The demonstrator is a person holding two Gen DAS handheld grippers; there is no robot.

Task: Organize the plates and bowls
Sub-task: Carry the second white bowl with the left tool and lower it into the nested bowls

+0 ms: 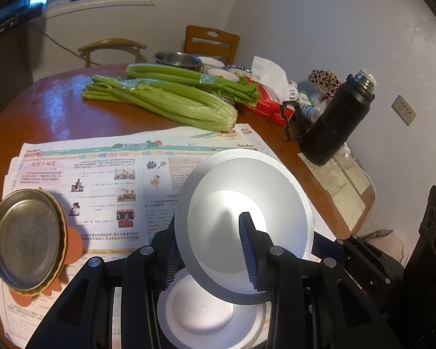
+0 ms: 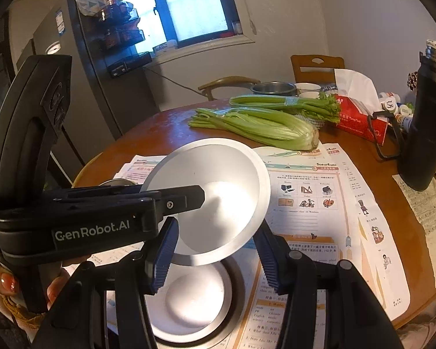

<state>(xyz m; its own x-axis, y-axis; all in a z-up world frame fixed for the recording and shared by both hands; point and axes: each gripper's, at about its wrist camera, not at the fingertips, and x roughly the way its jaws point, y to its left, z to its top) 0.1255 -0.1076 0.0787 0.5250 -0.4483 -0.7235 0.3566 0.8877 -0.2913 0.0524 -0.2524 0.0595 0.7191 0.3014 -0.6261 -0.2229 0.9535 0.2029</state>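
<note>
Nearest to both cameras, a white plate (image 1: 209, 314) lies flat on the newspapers (image 1: 101, 180) at the near edge of the bench (image 1: 52, 110). Directly above it the left gripper (image 1: 212, 253) holds a white bowl (image 1: 244, 221), tilted, its jaws clenched on the bowl's rim with one blue pad inside and one outside. In the right wrist view the same bowl (image 2: 218, 203) hangs over the plate (image 2: 189, 305), apart from it as far as I can judge. The right gripper (image 2: 215, 258) waits just below the bowl with its jaws released, grasping nothing.

Near the left edge of the bench a metal plate (image 1: 26, 238) rests on a gold-rimmed one. Farther away lie celery bunches (image 1: 165, 101), then a tissue box (image 1: 270, 104) and a black flask (image 1: 334, 122) toward the right edge. At the far edge stand a steel bowl (image 1: 177, 59) and some small bowls.

The step seems to be stacking the bowl onto the plate. The grip is only on a thin rim and the bowl leans strongly, so it could rotate or slip out. If it is released while tilted, it may land on its edge and roll off the plate. The paper underneath may also let the plate slide.
</note>
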